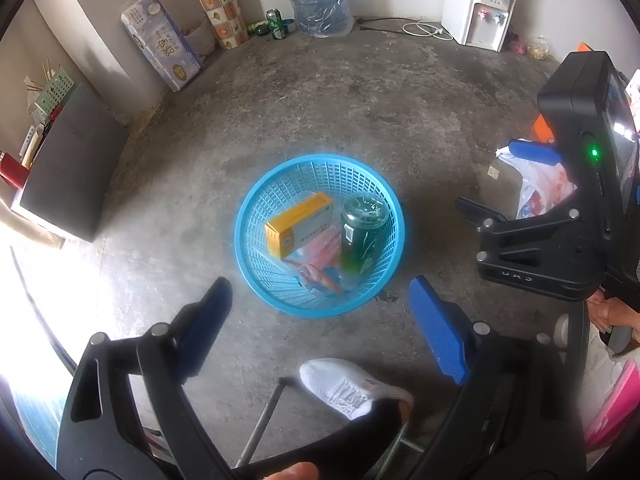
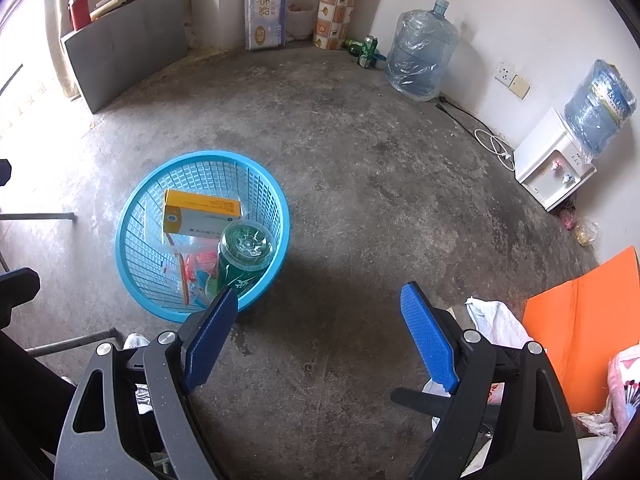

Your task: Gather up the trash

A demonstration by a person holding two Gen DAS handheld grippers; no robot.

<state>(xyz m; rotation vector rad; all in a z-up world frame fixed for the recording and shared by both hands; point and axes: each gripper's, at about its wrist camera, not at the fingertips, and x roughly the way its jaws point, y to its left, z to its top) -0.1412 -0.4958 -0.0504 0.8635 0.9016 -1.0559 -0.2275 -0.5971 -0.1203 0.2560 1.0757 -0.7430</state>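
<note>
We held both grippers, left (image 1: 320,324) and right (image 2: 316,332), spread and empty above the round blue plastic mesh basket (image 1: 256,196), already holding a yellow cardboard box (image 1: 300,222), green bottle (image 1: 362,236) and wrappers (image 1: 316,256).

Both wrist cameras look steeply down at the concrete floor (image 1: 360,92). The left sits directly above the blue basket (image 1: 256,196). The right views that basket (image 2: 132,216) from its right side.
</note>
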